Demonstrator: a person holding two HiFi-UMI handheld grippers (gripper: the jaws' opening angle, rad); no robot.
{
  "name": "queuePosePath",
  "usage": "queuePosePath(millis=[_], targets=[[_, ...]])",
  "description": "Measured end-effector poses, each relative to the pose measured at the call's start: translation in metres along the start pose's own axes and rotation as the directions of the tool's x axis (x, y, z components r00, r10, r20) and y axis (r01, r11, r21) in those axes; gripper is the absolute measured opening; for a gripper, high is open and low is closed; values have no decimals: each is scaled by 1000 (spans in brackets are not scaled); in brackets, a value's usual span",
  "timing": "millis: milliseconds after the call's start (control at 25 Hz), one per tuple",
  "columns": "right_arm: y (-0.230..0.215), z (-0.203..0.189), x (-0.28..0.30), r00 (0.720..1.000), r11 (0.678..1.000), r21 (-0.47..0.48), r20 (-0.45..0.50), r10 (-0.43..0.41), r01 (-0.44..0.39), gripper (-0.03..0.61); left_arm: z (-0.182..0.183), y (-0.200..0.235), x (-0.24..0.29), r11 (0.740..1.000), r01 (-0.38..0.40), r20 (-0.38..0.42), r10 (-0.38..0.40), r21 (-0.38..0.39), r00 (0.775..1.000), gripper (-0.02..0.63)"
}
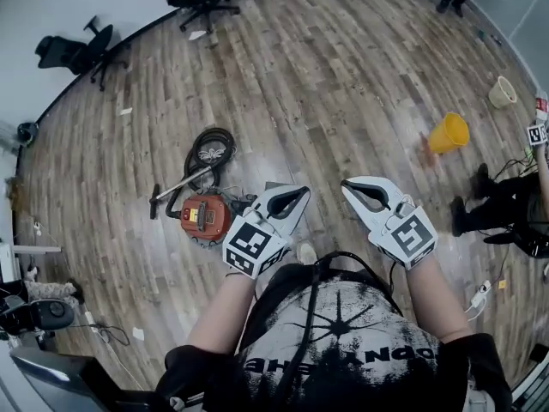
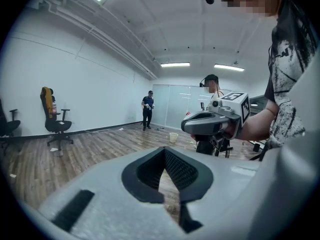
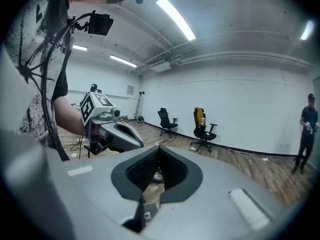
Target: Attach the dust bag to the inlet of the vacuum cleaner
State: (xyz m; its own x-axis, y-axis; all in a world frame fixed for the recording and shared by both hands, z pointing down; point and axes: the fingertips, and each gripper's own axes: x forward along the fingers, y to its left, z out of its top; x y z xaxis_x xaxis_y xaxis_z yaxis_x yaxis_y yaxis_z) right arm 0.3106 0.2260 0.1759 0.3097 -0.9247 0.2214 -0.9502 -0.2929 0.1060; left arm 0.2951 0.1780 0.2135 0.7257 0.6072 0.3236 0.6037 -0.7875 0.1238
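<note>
Left tongs (image 1: 296,197) and right tongs (image 1: 356,189) are hovering closed, empty, while the vacuum cleaner (image 1: 204,215) is sitting centre-left on the floor (image 1: 343,75) (dust bag unseen; probably light, floppy, best pinched at its collar).

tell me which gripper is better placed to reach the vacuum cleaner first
Left, likely. In the head view the orange vacuum cleaner sits on the floor right beside the left gripper; the right gripper is farther over, on the other side. Both are shut and hold nothing.
</note>
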Motion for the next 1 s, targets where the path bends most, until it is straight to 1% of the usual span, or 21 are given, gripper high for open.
queuePosePath(millis=[80,120,280,320,400,520,600,640,680,760,800,880,1000], targets=[[-7,11,24,998,998,-41,21,52,-51,5,4,22,-5,999,-42,4,42,-7,999,0],[-8,14,34,997,996,-46,22,79,-78,5,3,31,-9,998,-68,1,68,-14,998,0],[-10,19,71,989,989,-10,-7,147,-147,5,-4,60,-34,981,-187,-8,186,-57,982,0],[-10,23,81,985,985,-11,-6,172,-172,5,-5,68,-41,972,-224,-14,224,-64,975,0],[-9,30,103,968,968,-20,15,249,-249,5,-7,85,-55,948,-310,-31,309,-71,951,0],[-9,35,132,929,929,-43,32,369,-367,5,-9,106,-71,899,-425,-44,423,-104,905,0],[-8,36,151,894,893,-65,27,448,-446,5,-11,117,-77,858,-493,-53,491,-141,870,0],[-8,36,159,872,870,-81,19,490,-487,5,-11,122,-78,834,-528,-55,527,-160,848,0],[-8,36,166,846,842,-103,11,533,-529,5,-10,127,-77,807,-562,-54,562,-182,825,0],[-9,40,174,780,773,-173,33,624,-611,5,-7,134,-69,751,-616,-47,624,-239,780,0],[-12,40,176,746,737,-201,44,665,-645,5,-6,137,-62,724,-635,-46,649,-268,759,0],[-21,35,179,689,678,-223,38,724,-700,5,-2,141,-45,681,-666,-46,688,-304,724,0],[-39,29,183,627,615,-225,21,779,-756,5,6,147,-24,627,-701,-47,733,-340,679,0]])
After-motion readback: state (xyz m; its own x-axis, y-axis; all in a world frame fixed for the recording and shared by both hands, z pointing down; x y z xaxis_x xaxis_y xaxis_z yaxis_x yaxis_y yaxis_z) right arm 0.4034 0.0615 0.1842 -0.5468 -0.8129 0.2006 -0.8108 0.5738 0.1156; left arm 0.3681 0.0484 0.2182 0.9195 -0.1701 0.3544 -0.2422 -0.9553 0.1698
